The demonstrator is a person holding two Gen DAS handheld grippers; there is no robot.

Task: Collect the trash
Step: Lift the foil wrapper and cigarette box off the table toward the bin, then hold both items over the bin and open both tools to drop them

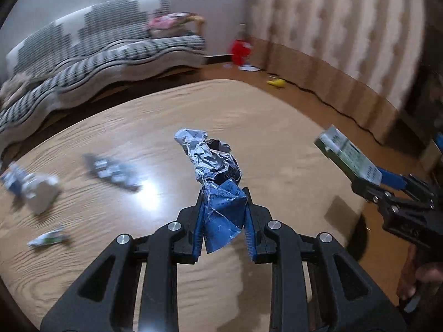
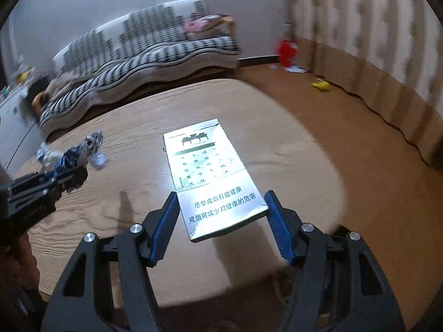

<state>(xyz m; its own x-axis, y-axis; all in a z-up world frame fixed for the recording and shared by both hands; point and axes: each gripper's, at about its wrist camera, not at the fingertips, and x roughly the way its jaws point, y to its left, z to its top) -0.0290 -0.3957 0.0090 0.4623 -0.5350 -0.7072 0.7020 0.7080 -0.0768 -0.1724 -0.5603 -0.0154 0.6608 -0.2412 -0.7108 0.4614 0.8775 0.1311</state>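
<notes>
Trash on the way out: crumpled foil wrapper [image 1: 214,171] clamped between the left gripper [image 1: 223,221] pads, flat cigarette pack [image 2: 213,177] pinched by its edges in the right gripper [image 2: 221,221], both lifted clear of the wooden table [image 1: 263,127], likely for carrying to a bin not in view. Gripped at 1 end each, so the bulk sticks forward. Counted: 2 pieces held, 3 blurred scraps [image 1: 113,173] left lying on the tabletop, well apart.

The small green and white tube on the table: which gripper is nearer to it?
Left. The left gripper hangs above the table near the tube; the right gripper is far across, over the table's opposite edge.
</notes>
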